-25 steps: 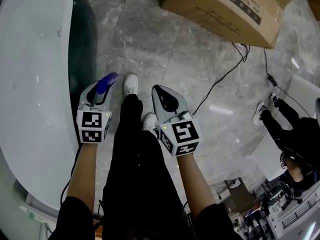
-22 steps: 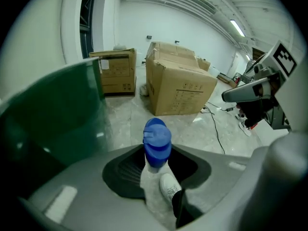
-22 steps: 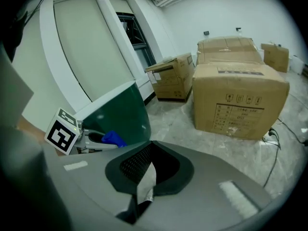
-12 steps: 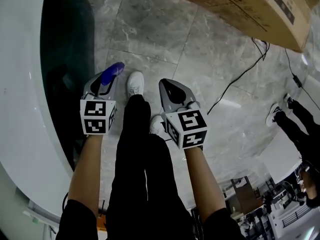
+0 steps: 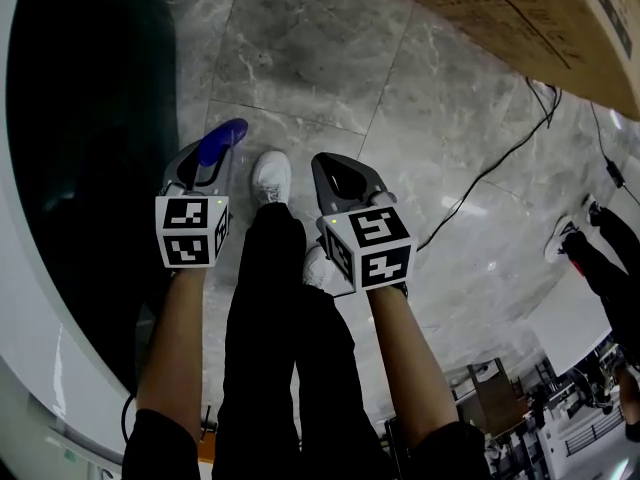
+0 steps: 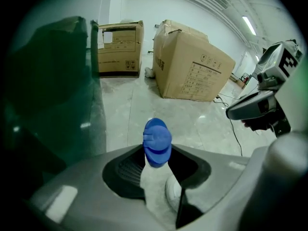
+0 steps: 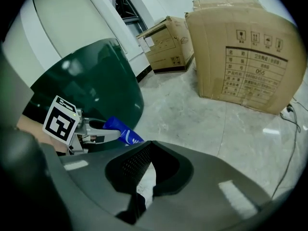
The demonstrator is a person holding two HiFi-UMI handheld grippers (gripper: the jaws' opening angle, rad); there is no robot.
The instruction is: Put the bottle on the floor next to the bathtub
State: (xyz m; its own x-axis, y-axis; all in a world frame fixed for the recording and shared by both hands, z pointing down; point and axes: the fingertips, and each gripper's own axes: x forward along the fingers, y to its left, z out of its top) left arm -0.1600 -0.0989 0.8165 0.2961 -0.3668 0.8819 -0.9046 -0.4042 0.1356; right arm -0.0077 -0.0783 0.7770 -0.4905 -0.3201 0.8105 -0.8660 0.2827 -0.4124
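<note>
Far cardboard box [image 6: 120, 47] behind clamped bottle [image 6: 157, 141]

Left gripper [image 5: 206, 162] and right gripper [image 5: 336, 174] closed, abreast.

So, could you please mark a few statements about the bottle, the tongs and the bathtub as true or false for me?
1. The left tongs hold a blue bottle. True.
2. The right tongs grip a second bottle. False: they are shut with nothing between them.
3. The bottle stands on the floor. False: it is held above the floor in the left tongs.
4. A large cardboard box stands on the floor ahead. True.
5. The bathtub is on the person's left side. True.
</note>
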